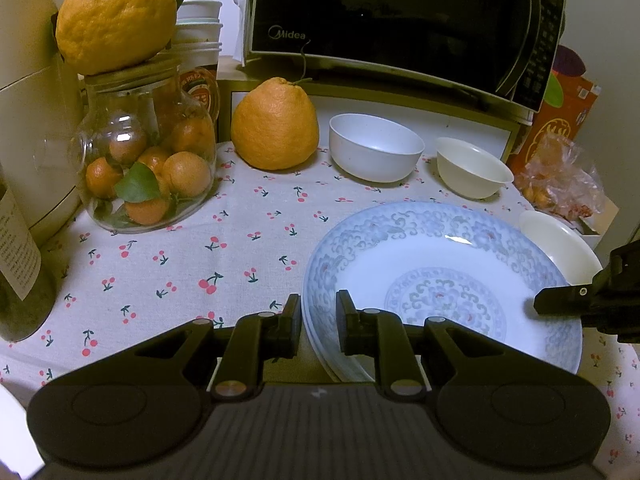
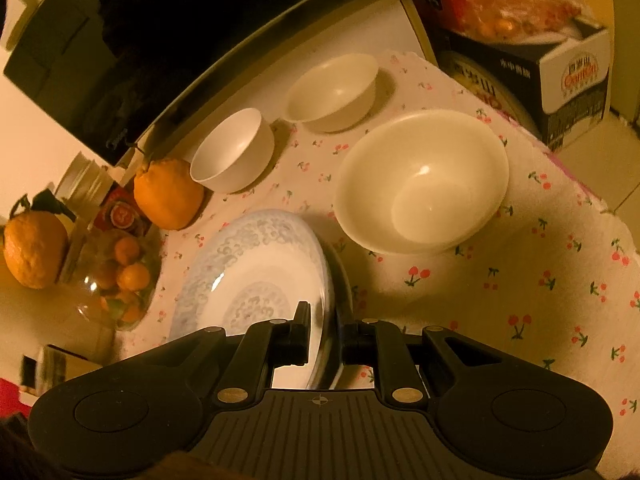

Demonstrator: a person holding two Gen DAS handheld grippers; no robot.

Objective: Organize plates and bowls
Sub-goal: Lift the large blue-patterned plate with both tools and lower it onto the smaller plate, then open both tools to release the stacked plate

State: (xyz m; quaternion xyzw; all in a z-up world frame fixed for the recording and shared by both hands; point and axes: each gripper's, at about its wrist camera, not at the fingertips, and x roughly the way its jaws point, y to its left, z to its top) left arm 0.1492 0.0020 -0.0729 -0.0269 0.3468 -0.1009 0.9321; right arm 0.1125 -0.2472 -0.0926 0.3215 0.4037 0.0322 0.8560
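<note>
A blue-patterned plate (image 1: 440,280) lies on another plate on the cherry-print cloth (image 1: 180,264). My left gripper (image 1: 319,320) straddles the stack's left rim, one finger on each side, closed on the rim. My right gripper (image 2: 325,330) grips the plate's (image 2: 256,276) opposite rim; its finger (image 1: 560,302) shows at the right of the left wrist view. A large cream bowl (image 2: 424,184) sits beside the plates. A white bowl (image 1: 376,148) and a small cream bowl (image 1: 472,168) stand further back.
A microwave (image 1: 400,20) stands on a shelf at the back. A big orange citrus (image 1: 276,128), a glass jar of small oranges (image 1: 148,160) with a citrus on top, a dark bottle (image 1: 20,272), and boxes with a snack bag (image 1: 560,176) ring the cloth.
</note>
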